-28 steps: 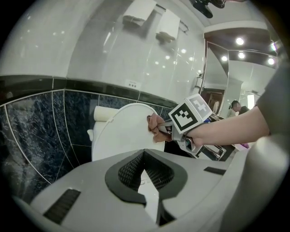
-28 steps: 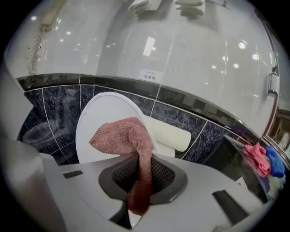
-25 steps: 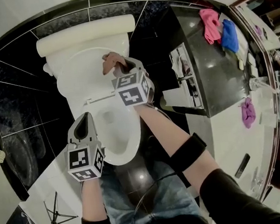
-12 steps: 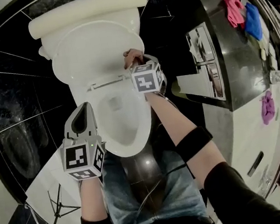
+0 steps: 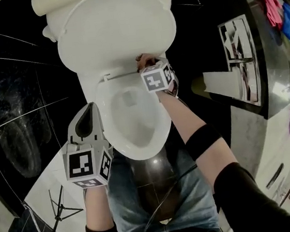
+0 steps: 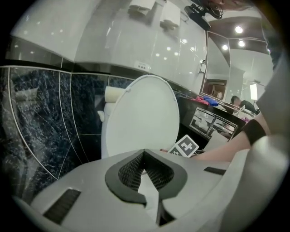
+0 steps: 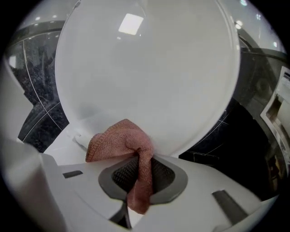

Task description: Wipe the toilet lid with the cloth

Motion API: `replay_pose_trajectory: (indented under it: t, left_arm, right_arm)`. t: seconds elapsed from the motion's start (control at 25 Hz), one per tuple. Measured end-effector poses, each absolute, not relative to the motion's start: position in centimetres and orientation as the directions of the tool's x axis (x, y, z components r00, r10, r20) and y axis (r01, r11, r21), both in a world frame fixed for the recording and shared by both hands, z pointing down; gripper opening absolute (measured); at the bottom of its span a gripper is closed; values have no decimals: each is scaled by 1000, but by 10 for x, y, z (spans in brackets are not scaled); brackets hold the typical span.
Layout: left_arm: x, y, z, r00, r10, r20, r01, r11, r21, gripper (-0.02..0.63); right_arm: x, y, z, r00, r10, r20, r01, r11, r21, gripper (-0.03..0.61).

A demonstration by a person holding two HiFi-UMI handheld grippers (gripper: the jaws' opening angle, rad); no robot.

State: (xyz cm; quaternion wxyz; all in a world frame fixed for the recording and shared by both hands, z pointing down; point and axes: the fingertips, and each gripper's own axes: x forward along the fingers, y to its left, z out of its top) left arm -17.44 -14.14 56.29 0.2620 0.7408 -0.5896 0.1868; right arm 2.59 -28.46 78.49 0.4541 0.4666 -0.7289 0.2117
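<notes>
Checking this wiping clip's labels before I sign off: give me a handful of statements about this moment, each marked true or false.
1. The right tongs are shut on the pinkish cloth. True.
2. The toilet lid is down over the toilet bowl. False: the lid stands raised and the bowl is open.
3. The left tongs hold a second cloth. False: they are shut with nothing between them.
4. The cloth is at the lid's lower edge, near the hinge. True.
</notes>
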Motion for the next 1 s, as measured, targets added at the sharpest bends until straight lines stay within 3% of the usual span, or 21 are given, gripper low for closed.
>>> replay_pose_trajectory:
  t: [0.52,1.0]
  left_arm:
    - [-190,-135,570,226,-775,590,-973,-147,179,0]
    - [-180,-142,474,249,-780,574,-967,-167,192,0]
  right_arm:
    - [2,-273,793,-170,-435,884,-785,602,145,64]
    - [-22,-303,546,-330,-671,664,-829,542,136,65]
